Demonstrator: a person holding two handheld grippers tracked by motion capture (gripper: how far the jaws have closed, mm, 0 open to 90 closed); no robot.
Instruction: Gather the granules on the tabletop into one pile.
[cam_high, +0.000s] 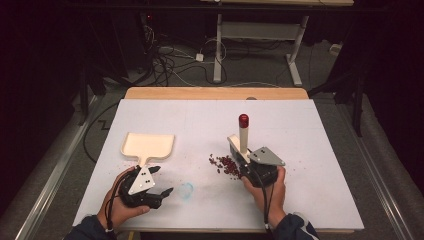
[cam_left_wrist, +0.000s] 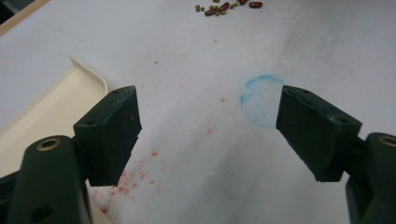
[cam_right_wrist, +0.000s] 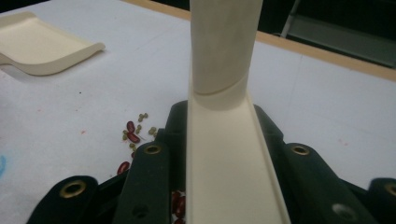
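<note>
1. Brush (cam_high: 243, 134) stands upright right of centre on the white table (cam_high: 300, 150), clamped at its cream base between the jaws of the right hand-held gripper (cam_high: 248, 161), just beside the pile of red beans (cam_high: 226, 164).
2. Cream handle, round and smooth, capped with a dark red tip; in the right gripper view a flat cream channel runs up from between the jaws to the round shaft (cam_right_wrist: 223, 46).
3. Could scatter beans rather than gather them: a fast or tilted sweep would likely flick the red beans (cam_right_wrist: 132, 133) and small green ones across the smooth sheet, well away from the dustpan (cam_high: 148, 146).
4. Could twist in the grip: narrow, hard base held low, tall shaft above, so side load on the sweep may lever it loose.
5. Dustpan lies left of centre, apart from the pile and not gripped; left hand-held gripper (cam_left_wrist: 208, 135) spread wide and empty just beside its handle, so a push of beans would probably shove the pan (cam_left_wrist: 51, 107) away instead of loading it.
6. Faint blue ring (cam_left_wrist: 261, 100) and red smears mark the sheet between both hands.
</note>
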